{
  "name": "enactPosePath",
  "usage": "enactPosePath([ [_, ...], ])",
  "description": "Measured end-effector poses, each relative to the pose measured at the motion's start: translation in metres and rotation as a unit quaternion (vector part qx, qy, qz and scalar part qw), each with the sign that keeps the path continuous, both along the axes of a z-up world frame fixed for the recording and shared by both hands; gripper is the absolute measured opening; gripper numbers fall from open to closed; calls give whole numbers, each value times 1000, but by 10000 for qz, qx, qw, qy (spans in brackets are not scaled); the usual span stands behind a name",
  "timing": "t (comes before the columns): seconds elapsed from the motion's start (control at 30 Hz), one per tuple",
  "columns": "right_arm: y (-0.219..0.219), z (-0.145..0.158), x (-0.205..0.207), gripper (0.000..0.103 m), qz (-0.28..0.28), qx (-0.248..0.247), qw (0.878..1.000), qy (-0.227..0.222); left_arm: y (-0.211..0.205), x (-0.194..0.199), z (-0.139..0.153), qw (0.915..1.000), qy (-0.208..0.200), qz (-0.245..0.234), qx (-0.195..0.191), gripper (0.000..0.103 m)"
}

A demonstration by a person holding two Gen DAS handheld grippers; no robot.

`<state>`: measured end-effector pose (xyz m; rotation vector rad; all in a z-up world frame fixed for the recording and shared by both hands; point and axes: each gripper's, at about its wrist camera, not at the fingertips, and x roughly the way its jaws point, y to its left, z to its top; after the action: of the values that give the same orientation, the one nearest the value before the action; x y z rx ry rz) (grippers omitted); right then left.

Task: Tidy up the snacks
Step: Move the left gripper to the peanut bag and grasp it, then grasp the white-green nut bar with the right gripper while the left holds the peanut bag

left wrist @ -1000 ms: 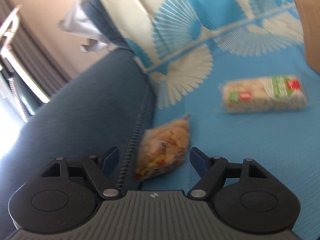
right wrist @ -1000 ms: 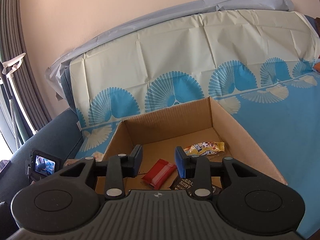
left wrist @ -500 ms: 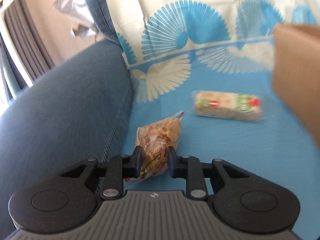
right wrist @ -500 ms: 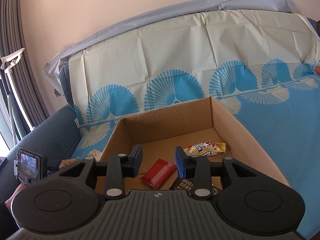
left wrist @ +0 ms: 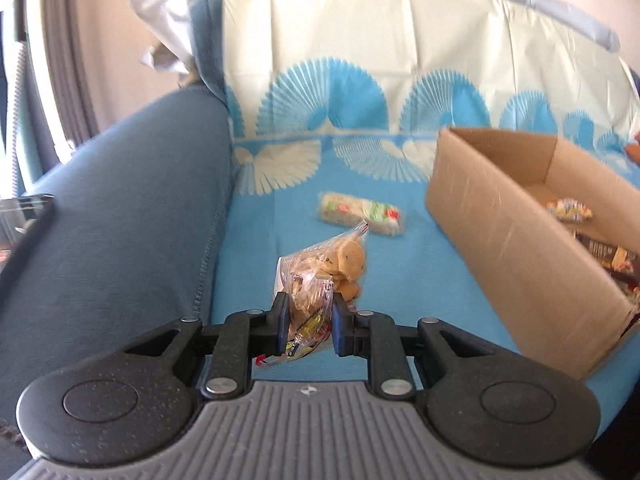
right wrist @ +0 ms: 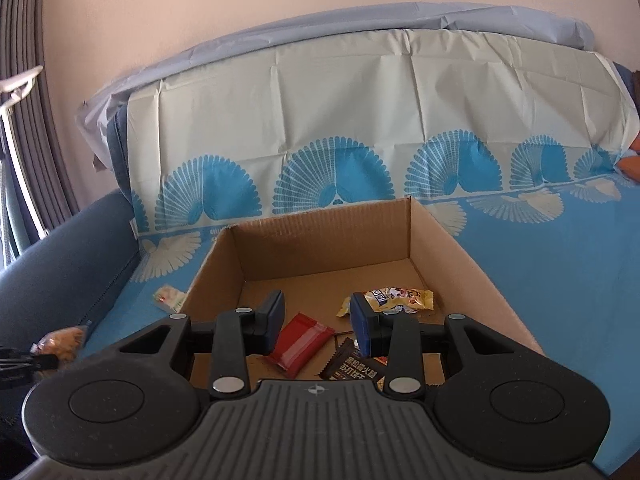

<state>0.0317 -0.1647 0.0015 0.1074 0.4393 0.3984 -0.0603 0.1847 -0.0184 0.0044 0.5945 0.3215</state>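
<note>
My left gripper [left wrist: 307, 325] is shut on a clear bag of cookies [left wrist: 324, 276] and holds it above the blue sofa cover. A green and white wrapped snack bar [left wrist: 360, 213] lies on the cover beyond it. The cardboard box [left wrist: 516, 256] stands to the right. My right gripper [right wrist: 318, 322] is open and empty above the box [right wrist: 472, 264], which holds a red packet [right wrist: 302, 344], a yellow packet [right wrist: 396, 299] and a dark packet [right wrist: 350, 366]. The cookie bag [right wrist: 60, 344] also shows at the right wrist view's left edge.
A dark blue sofa armrest [left wrist: 112, 216] rises to the left. The patterned cover drapes over the backrest [right wrist: 360, 120]. A dark screen device [left wrist: 24, 220] rests on the armrest. Curtains [right wrist: 20, 100] hang at the far left.
My left gripper closed on the cookie bag, lifted it and swung right, so the box came into view. My right gripper stayed open over the box.
</note>
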Motion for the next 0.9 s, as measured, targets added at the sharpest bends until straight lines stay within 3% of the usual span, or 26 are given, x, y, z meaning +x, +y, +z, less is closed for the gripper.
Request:
enactPosePath([
  [0.07,13,3,3,19,93,-102,9999,-25,6,-8,2,9994,-252,59,-214,23],
  [0.1,21,6,5,17,198,-109,9997,7,10,-10,3,9989,-346,107,-314,23],
  [0.23,79,30,15,18,761,-245,9968,-49,27,-15,7,9942,-717,274,-755,24],
  [0.33,132,50,32,20,1183,-278,9926,68,33,-12,6,9922,-683,542,-885,24],
  [0.4,168,57,50,29,1409,-315,9890,306,35,-13,7,9922,-635,603,-887,24],
  [0.47,203,55,69,51,1527,-395,9860,547,35,-14,8,9924,-657,620,-840,24],
  [0.57,254,38,100,73,1583,-710,9806,915,35,-14,7,9925,-666,699,-750,24],
  [0.73,326,-13,142,89,1681,-1768,9636,1093,37,-14,4,9922,-660,779,-714,24],
  [0.9,362,-61,172,91,1614,-2222,9506,1445,42,-12,1,9918,-654,825,-728,24],
])
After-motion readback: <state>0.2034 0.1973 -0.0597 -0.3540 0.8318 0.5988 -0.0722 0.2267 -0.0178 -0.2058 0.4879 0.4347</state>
